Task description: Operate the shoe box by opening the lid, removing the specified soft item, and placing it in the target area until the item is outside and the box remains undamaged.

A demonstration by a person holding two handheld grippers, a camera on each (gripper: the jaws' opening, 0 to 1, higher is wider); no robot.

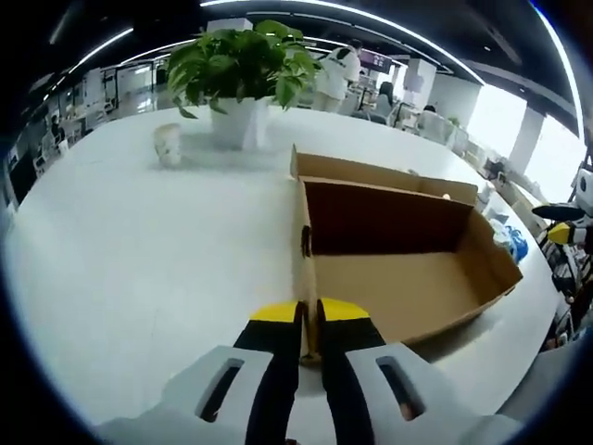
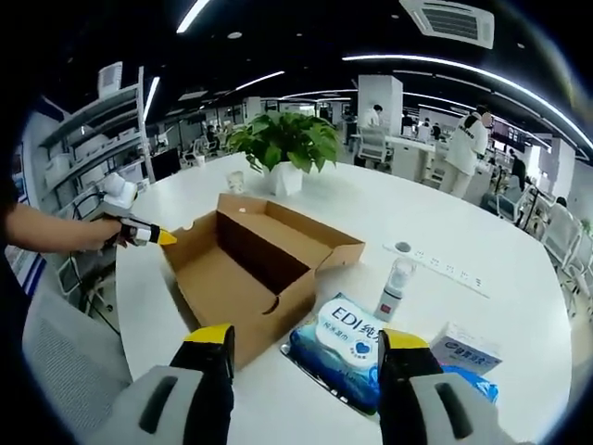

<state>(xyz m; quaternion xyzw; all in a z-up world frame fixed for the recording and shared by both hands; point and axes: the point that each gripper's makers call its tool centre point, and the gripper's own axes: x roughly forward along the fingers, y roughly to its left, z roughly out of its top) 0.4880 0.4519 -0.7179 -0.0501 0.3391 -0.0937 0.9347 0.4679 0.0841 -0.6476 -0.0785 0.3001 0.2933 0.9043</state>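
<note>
Shoe box [image 2: 255, 269] is sitting open on the white table [image 2: 482, 315], lid flap folded back, interior looking bare. Left gripper [image 1: 309, 315] is pinching the box's near wall, jaws closed on the cardboard edge; the right gripper view is catching it at the box's far corner [image 2: 165, 237]. Right gripper [image 2: 306, 348] is hovering with jaws spread wide, nothing between them. Wet-wipes pack [image 2: 345, 348] is lying just beside the box, outside it, directly under those jaws. Foam pump bottle [image 2: 396, 287] is standing behind the pack, tissue pack [image 2: 466, 350] to its right. Potted plant [image 1: 239, 79] and paper cup [image 1: 168, 144] are sitting beyond the box. Open office, ceiling strip lights, people standing at desks.
</note>
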